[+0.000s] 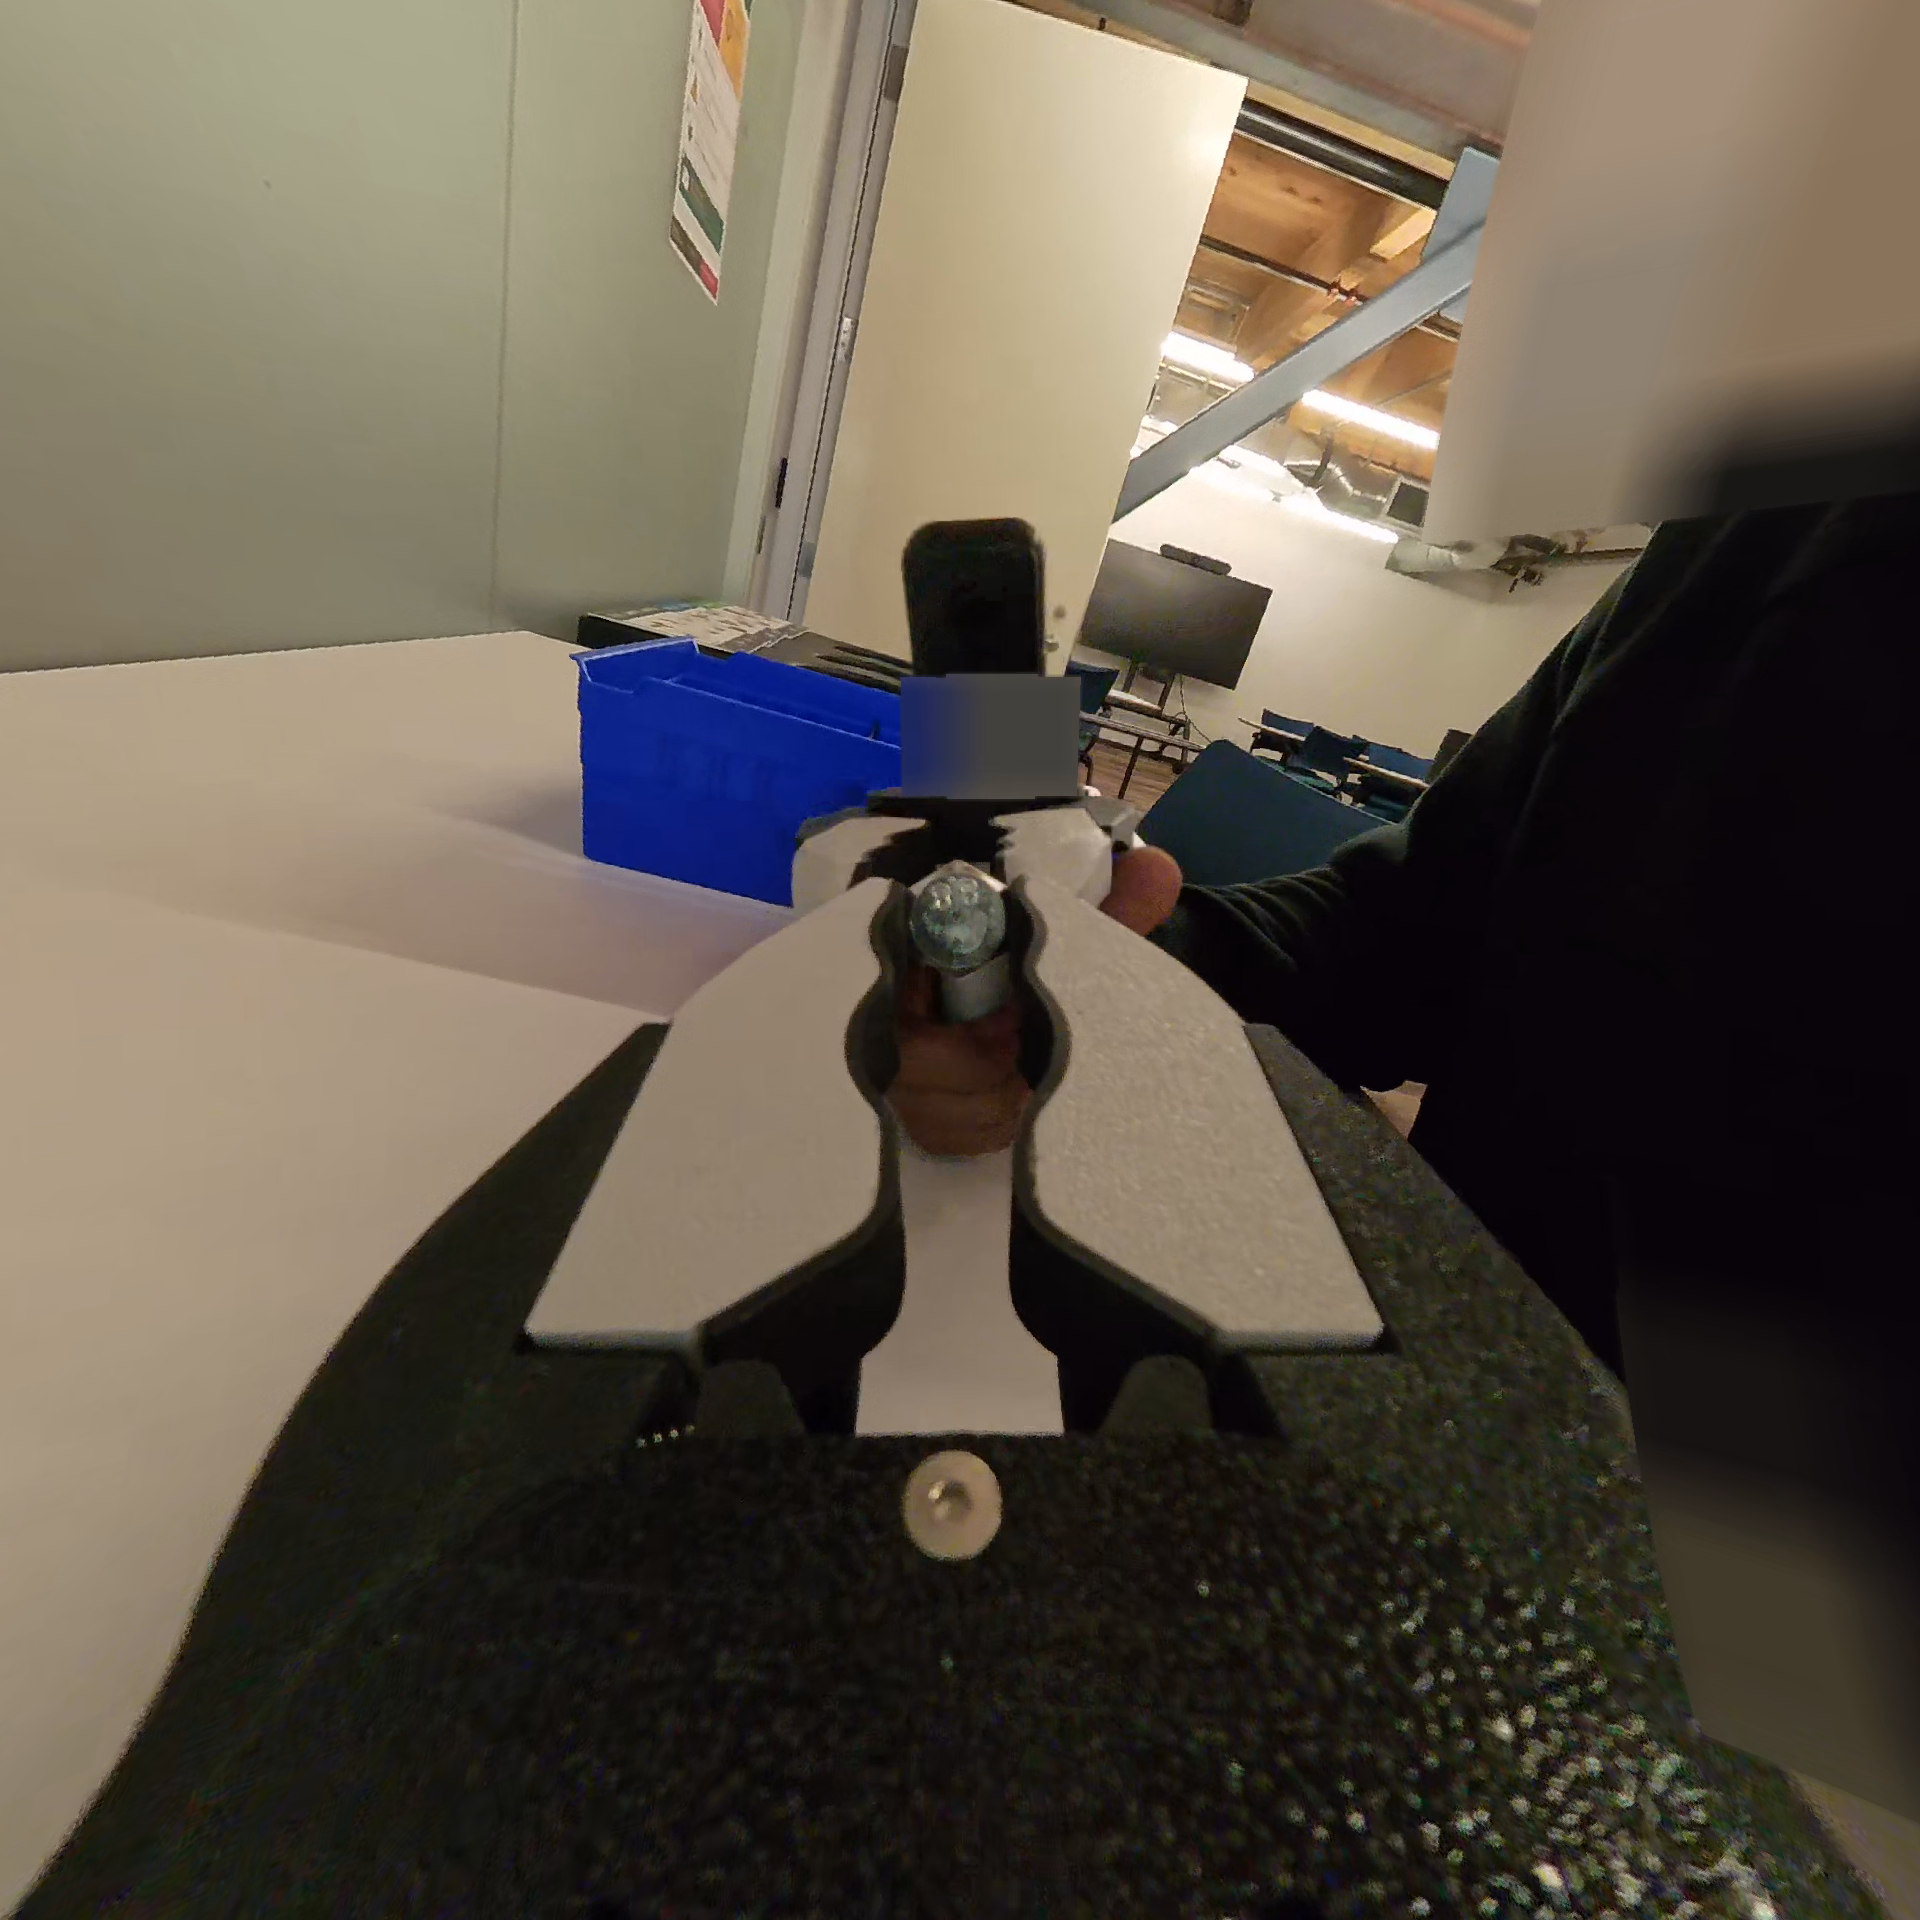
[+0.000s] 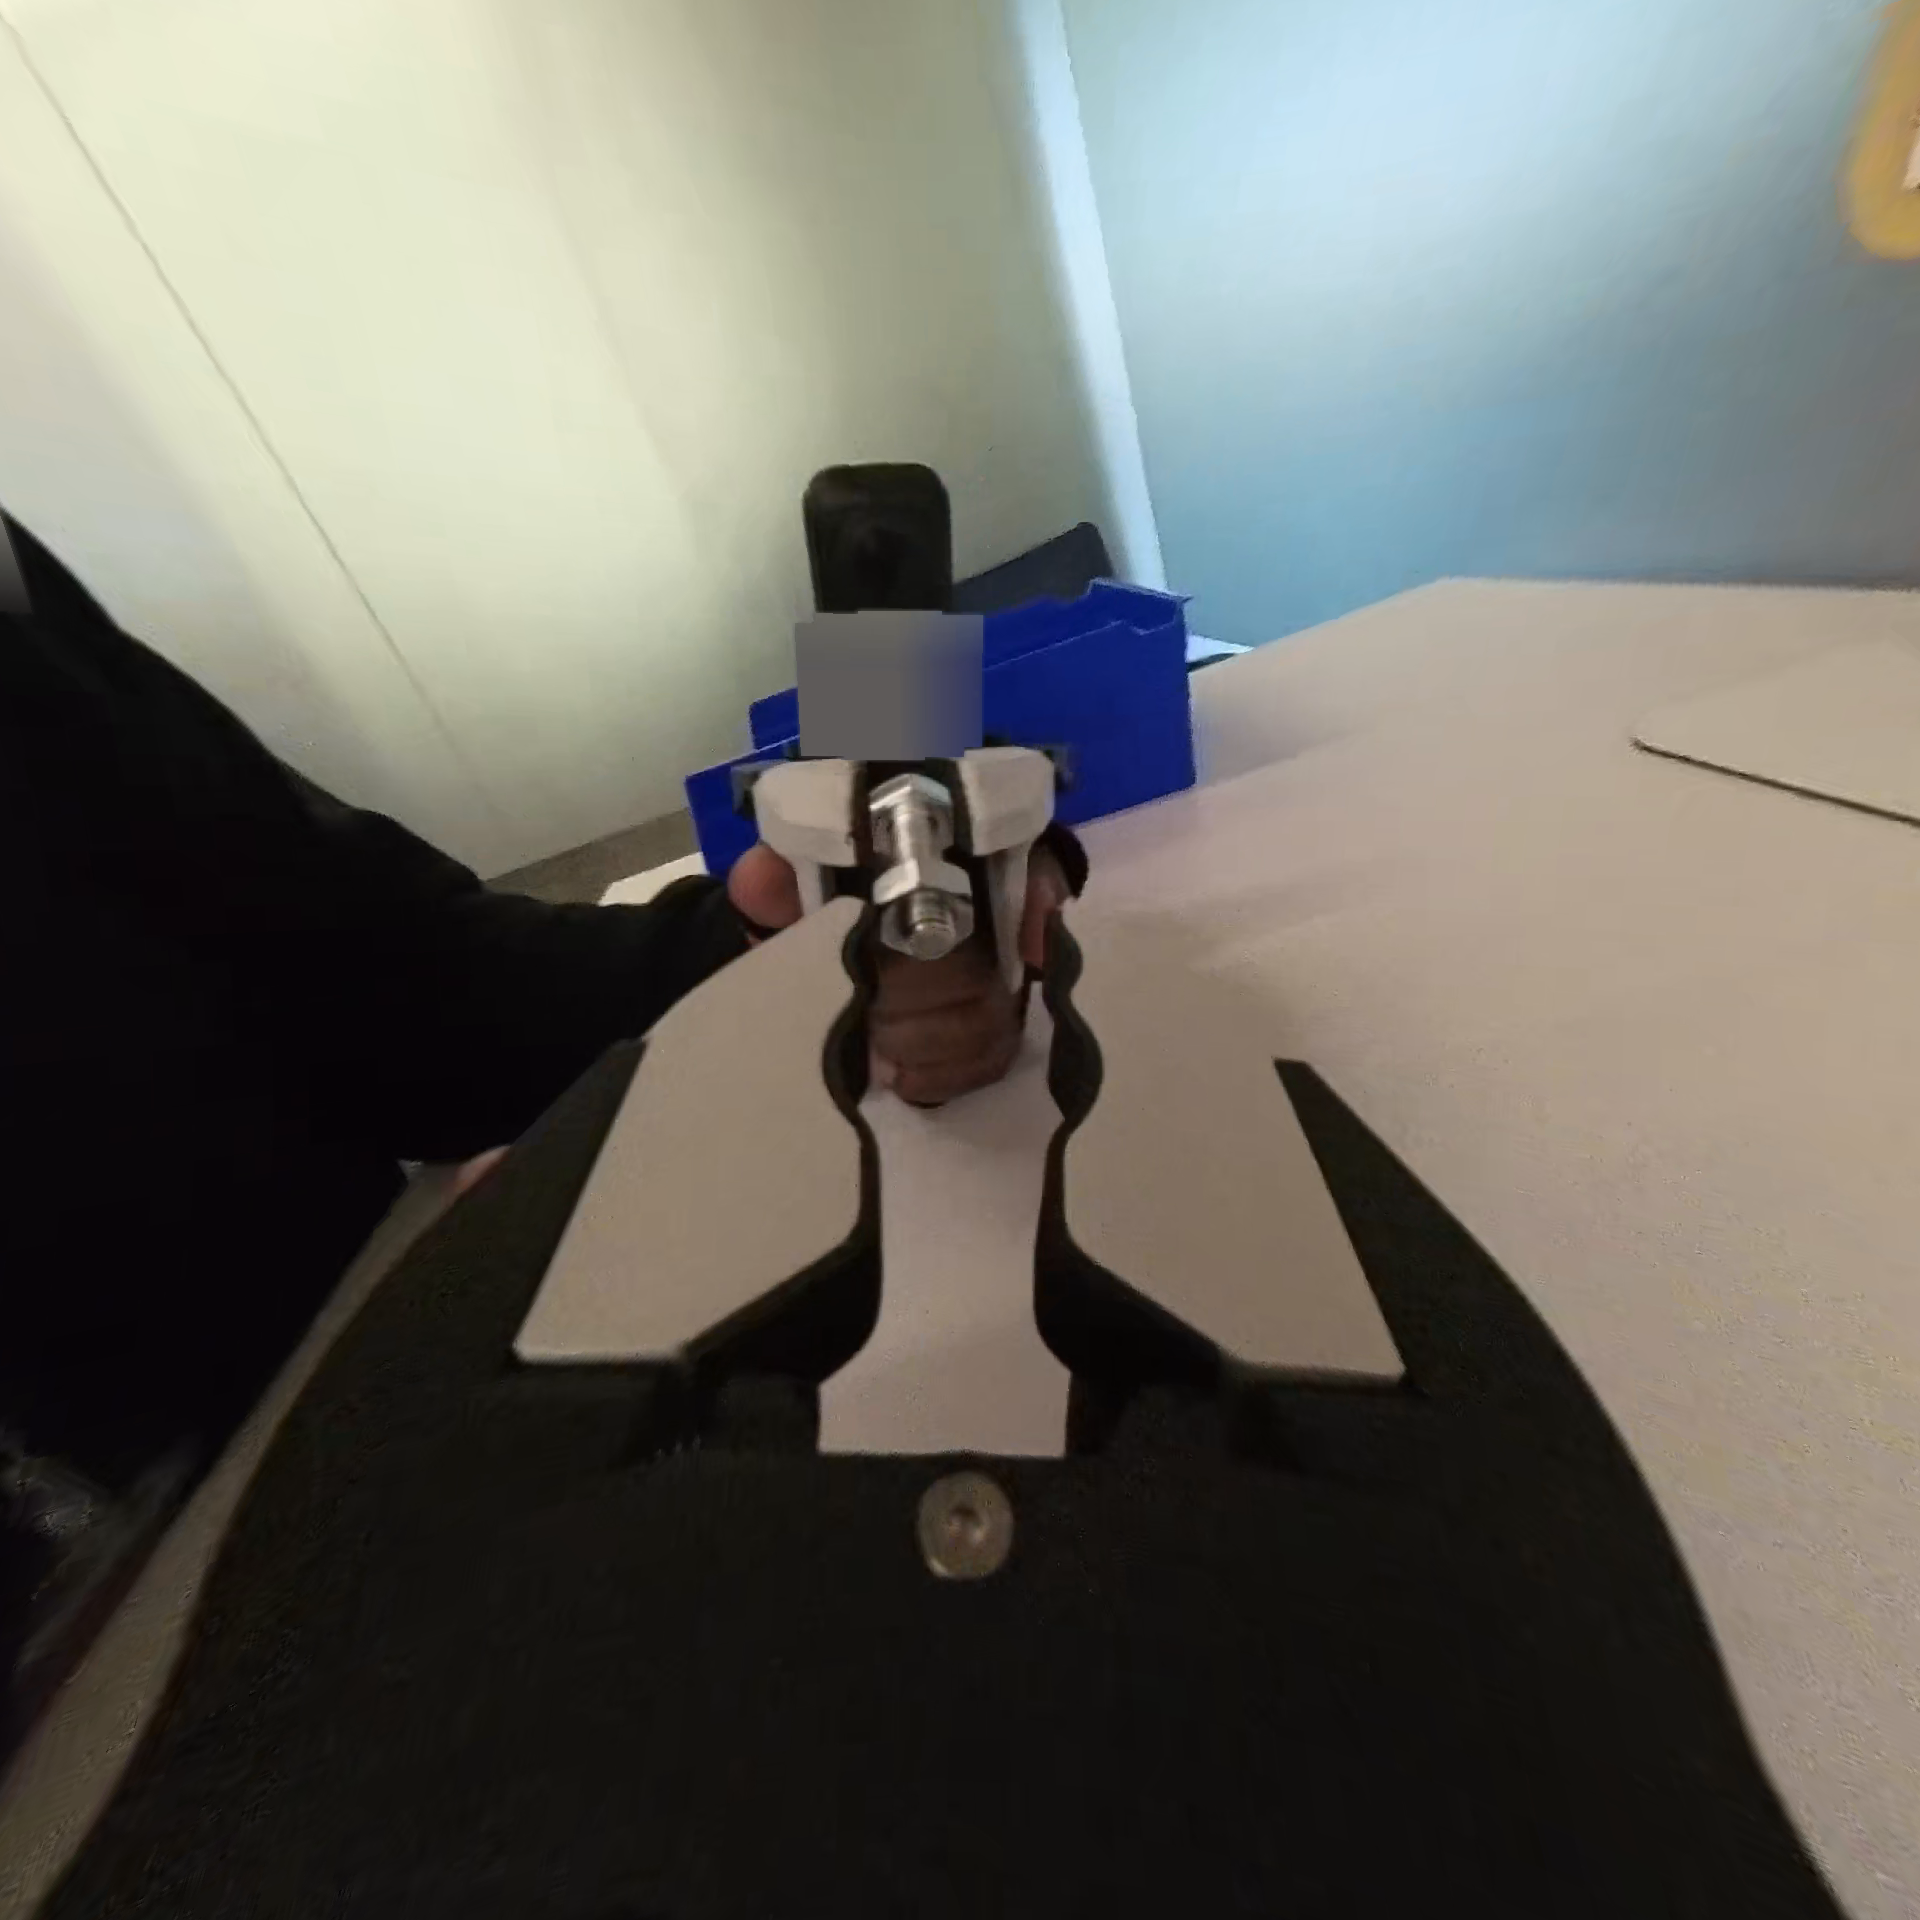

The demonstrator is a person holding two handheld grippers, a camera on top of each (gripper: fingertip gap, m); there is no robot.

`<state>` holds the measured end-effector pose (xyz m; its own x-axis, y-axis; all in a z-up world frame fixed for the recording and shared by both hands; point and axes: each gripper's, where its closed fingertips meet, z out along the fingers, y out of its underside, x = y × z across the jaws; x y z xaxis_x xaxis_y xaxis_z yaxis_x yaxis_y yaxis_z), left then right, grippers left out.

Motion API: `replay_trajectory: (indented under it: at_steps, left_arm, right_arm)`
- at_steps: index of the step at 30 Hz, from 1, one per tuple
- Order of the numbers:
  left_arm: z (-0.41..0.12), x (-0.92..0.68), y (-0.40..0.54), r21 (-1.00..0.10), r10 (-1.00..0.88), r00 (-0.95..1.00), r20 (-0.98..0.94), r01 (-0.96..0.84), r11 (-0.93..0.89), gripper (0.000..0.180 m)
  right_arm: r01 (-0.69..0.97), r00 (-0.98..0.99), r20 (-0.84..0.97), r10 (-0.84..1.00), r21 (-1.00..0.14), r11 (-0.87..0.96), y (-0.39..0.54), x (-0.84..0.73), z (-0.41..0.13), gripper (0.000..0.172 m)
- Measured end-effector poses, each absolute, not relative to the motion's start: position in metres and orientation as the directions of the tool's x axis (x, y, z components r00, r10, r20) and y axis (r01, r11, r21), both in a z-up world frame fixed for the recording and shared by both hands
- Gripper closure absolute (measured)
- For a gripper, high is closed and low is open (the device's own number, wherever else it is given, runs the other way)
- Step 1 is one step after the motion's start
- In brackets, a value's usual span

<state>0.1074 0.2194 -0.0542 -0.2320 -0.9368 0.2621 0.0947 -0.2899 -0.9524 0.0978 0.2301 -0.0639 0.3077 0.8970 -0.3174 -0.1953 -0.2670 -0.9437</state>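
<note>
Walls: pale green (image 1: 312, 312) at left, with a poster (image 1: 710, 135) beside the door frame; pale blue (image 2: 1455, 312) in the right wrist view.
Door: cream panel (image 1: 1039, 364), standing open.
Ceiling beyond: exposed wood joists (image 1: 1320, 229), lit strips, a slanting blue-grey beam (image 1: 1309, 374).
Far room: dark screen (image 1: 1174, 629) on a stand, blue chairs (image 1: 1340, 753), wood floor (image 1: 1127, 774).
Table: white top (image 1: 260, 831), broad and matte.
Light: warm and dim.
</note>
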Motion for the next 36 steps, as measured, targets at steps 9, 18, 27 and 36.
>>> replay_trajectory:
  at_steps: [9, 18, 27, 36]
  left_arm:
    - [-0.062, 0.112, 0.222, -0.928, -0.906, -0.22, 0.36, 0.019, -0.373, 0.163]
    - [-0.052, 0.108, 0.227, -0.929, -0.92, -0.219, 0.324, 0.111, -0.354, 0.163]
    - [-0.056, 0.111, 0.219, -0.948, -0.93, -0.235, 0.283, 0.08, -0.309, 0.163]
    - [-0.059, 0.113, 0.223, -0.937, -0.921, -0.212, 0.328, 0.054, -0.346, 0.163]
  right_arm:
    - [0.465, 0.475, 0.743, 0.472, -0.667, 0.582, 0.234, 0.103, -0.071, 0.155]
    - [0.189, 0.574, 0.404, 0.712, -0.911, 0.366, 0.23, 0.104, -0.052, 0.139]
    - [-0.206, 0.306, -0.323, 0.896, -0.941, -0.27, 0.229, 0.1, -0.058, 0.15]
    - [0.535, 0.433, 0.821, 0.372, -0.567, 0.626, 0.225, 0.098, -0.065, 0.156]
